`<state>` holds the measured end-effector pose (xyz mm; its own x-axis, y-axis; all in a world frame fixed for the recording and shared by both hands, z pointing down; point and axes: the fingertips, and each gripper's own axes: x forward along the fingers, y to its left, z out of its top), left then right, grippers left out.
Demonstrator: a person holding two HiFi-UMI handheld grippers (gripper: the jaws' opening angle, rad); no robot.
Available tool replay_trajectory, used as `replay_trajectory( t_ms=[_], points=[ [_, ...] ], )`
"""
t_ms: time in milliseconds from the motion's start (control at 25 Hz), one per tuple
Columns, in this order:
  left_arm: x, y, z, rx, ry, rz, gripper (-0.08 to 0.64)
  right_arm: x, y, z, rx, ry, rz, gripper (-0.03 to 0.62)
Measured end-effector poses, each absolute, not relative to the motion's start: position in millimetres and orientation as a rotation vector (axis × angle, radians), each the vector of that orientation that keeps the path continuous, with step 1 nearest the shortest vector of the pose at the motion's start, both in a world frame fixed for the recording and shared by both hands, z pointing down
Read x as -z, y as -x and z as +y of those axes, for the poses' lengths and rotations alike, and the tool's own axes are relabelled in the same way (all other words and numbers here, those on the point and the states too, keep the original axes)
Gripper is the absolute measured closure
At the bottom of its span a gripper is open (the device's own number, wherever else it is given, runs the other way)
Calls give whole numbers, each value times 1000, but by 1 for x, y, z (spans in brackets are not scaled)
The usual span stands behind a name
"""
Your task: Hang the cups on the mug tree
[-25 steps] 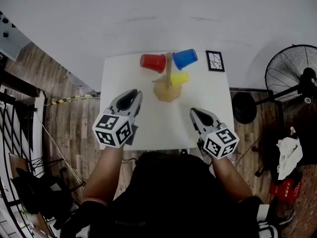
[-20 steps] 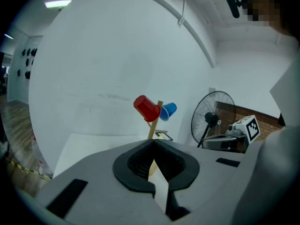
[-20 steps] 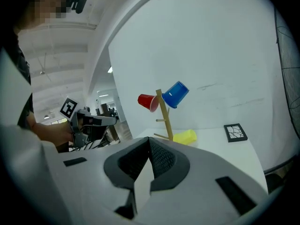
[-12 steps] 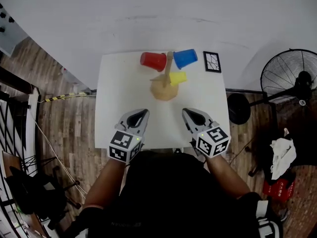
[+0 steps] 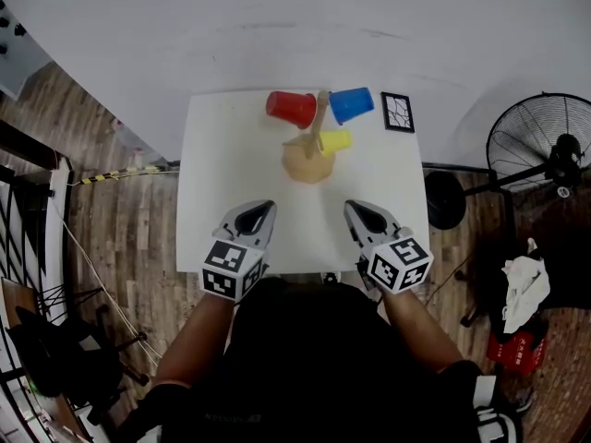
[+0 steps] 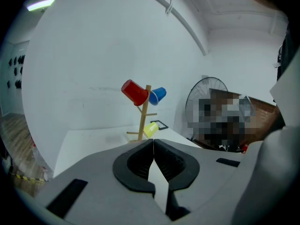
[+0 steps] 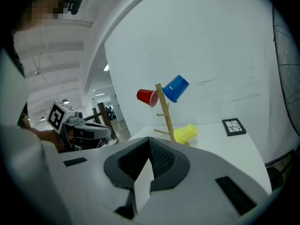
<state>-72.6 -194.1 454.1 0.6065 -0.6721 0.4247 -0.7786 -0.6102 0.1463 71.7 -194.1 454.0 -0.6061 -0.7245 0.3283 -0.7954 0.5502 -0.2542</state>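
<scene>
A wooden mug tree (image 5: 315, 141) stands at the far middle of the white table (image 5: 222, 173). A red cup (image 5: 290, 108), a blue cup (image 5: 352, 103) and a yellow cup (image 5: 334, 141) hang on its pegs. The tree (image 6: 143, 116) with its red cup (image 6: 134, 92) shows ahead in the left gripper view, and the tree (image 7: 163, 112) with its yellow cup (image 7: 185, 133) in the right gripper view. My left gripper (image 5: 261, 210) rests near the table's front edge, shut and empty. My right gripper (image 5: 354, 211) sits beside it, also shut and empty.
A small black-framed picture (image 5: 398, 113) lies at the table's far right corner. A standing fan (image 5: 545, 146) is on the wooden floor to the right. A white wall runs behind the table.
Both grippers have drawn back toward the table's front edge and closer together. The left gripper's jaws have shut. The cups on the tree have not moved.
</scene>
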Motion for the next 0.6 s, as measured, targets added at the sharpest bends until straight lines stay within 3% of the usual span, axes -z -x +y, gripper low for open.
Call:
replay_trajectory(
  t_ms=[600],
  points=[
    [-443, 61, -203, -483, -2564, -1132, 543, -457, -76, -190, -564, -1322, -2591, 586]
  ],
)
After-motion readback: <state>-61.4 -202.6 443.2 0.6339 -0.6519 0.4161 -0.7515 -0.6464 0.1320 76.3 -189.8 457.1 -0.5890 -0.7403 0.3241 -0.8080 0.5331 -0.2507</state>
